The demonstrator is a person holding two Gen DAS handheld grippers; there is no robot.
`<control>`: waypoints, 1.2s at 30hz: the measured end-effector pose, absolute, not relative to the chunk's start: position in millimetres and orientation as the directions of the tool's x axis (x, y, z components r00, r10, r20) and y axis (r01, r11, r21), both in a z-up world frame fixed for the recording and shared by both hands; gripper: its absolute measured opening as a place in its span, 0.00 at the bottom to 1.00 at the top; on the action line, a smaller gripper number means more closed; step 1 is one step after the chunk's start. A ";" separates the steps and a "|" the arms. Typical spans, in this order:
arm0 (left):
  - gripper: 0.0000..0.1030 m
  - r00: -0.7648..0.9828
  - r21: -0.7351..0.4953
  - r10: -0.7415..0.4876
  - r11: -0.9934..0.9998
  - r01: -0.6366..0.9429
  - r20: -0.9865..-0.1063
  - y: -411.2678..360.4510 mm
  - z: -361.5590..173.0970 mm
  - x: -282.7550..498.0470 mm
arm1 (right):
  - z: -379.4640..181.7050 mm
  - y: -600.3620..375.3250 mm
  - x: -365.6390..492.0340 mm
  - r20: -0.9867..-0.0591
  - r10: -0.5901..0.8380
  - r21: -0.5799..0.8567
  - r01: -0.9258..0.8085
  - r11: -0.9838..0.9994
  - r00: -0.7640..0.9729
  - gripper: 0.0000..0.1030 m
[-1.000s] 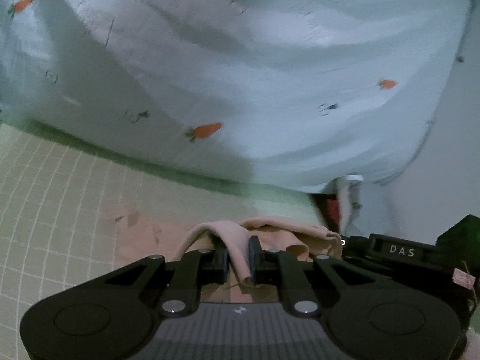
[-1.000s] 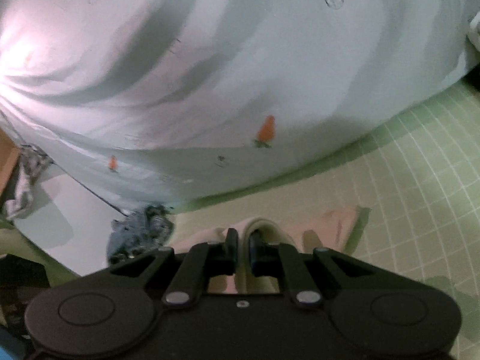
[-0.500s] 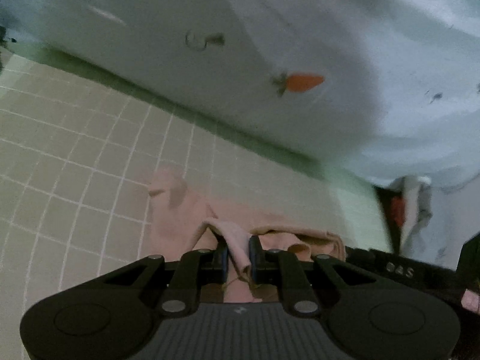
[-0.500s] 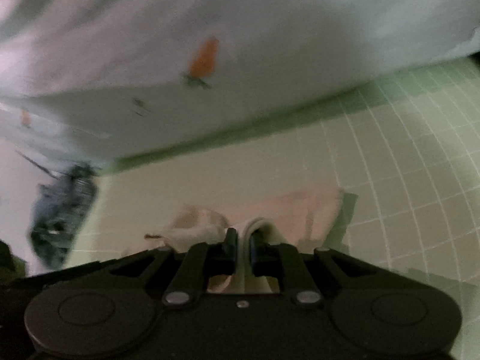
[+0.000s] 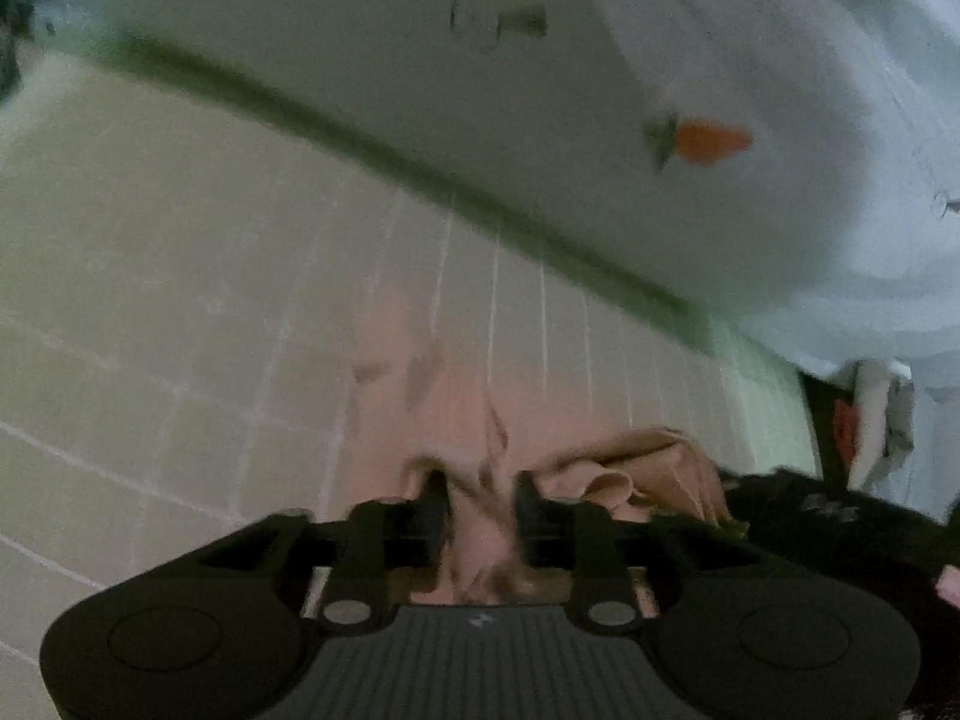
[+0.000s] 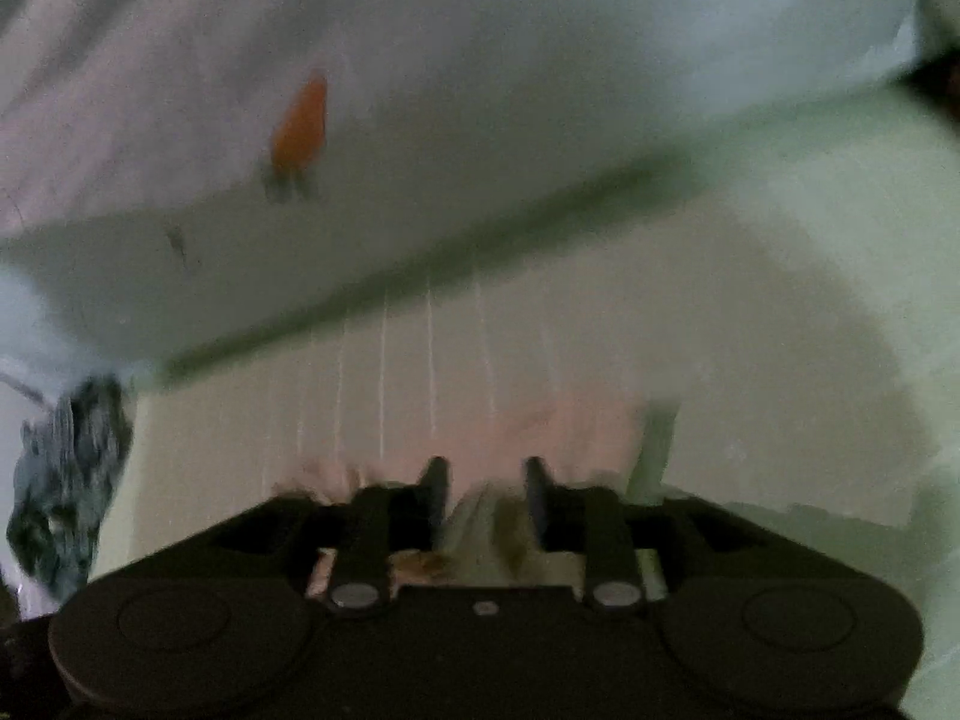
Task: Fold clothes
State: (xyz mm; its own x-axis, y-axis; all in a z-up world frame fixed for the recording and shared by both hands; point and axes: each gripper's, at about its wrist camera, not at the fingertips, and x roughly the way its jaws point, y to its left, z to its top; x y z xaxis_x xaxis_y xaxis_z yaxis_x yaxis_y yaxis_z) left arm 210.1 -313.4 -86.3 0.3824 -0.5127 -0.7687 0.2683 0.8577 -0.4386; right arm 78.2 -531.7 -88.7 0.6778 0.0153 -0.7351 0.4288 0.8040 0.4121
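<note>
both tongs, left point(image 5: 478, 495) and right point(image 6: 486, 480), just spread, pink garment point(image 5: 630, 468) lying loose between their fingers.

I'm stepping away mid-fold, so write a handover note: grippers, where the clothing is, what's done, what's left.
Left gripper: jaws have just been opening, pink garment loose between them, no longer pinched.
Right gripper: the same, jaws just opened, cloth between them.
The garment lies on the green grid mat, bunched towards the right gripper, below the carrot-print sheet.
Done: this fold laid down and released.
Left: smooth the bunching, check the fold; the frames are blurred.
</note>
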 end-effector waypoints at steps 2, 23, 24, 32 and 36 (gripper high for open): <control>0.77 0.451 -0.404 -0.490 0.872 0.277 -0.746 -304.5 -69.3 205.5 | -72.3 -535.9 65.8 -0.704 -0.041 0.386 0.430 0.816 0.709 0.39; 0.79 0.322 -0.372 -0.449 0.887 0.274 -0.833 -307.0 -128.5 181.4 | -130.6 -500.8 44.5 -0.817 0.066 0.373 0.437 0.818 0.573 0.71; 0.74 0.323 -0.386 -0.461 0.882 0.271 -0.827 -305.1 -129.9 184.0 | -131.0 -501.4 47.3 -0.818 0.068 0.373 0.437 0.818 0.571 0.71; 0.30 0.305 -0.487 -0.552 0.832 0.266 -0.776 -307.3 -141.2 193.6 | -124.6 -488.3 65.9 -0.817 0.003 0.296 0.416 0.860 0.576 0.17; 0.19 0.312 -0.539 -0.596 0.803 0.256 -0.740 -296.4 -128.3 181.0 | -104.3 -478.5 48.3 -0.792 -0.015 0.295 0.403 0.866 0.610 0.15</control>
